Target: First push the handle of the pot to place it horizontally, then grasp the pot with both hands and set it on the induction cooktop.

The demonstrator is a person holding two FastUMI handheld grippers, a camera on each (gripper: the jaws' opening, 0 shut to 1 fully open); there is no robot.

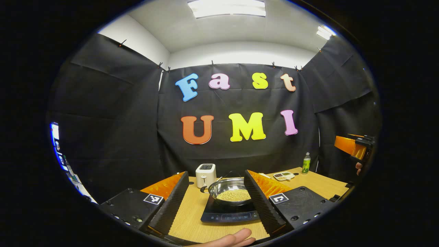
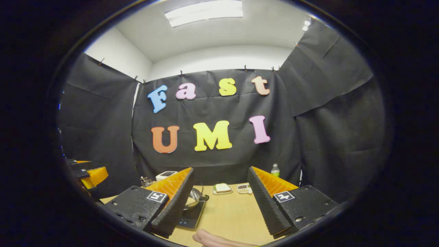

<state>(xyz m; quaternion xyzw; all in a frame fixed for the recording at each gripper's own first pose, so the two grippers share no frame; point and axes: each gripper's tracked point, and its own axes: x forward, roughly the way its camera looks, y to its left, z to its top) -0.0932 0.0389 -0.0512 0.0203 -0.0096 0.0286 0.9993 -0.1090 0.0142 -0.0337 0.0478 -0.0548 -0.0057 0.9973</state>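
Sitting already on the cooktop [image 1: 229,215], pot [image 1: 230,190] of grain; left gripper [image 1: 216,202] and right gripper [image 2: 220,206] both spread, holding nothing. Risk: bumping pot, spilling grain, nudging toaster [image 1: 205,174].

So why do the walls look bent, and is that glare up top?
Left gripper view: the fisheye lens bows the walls; the ceiling light is blown out white, and the steel pot shows a bright sheen. Right gripper view: same bending, ceiling light overexposed.
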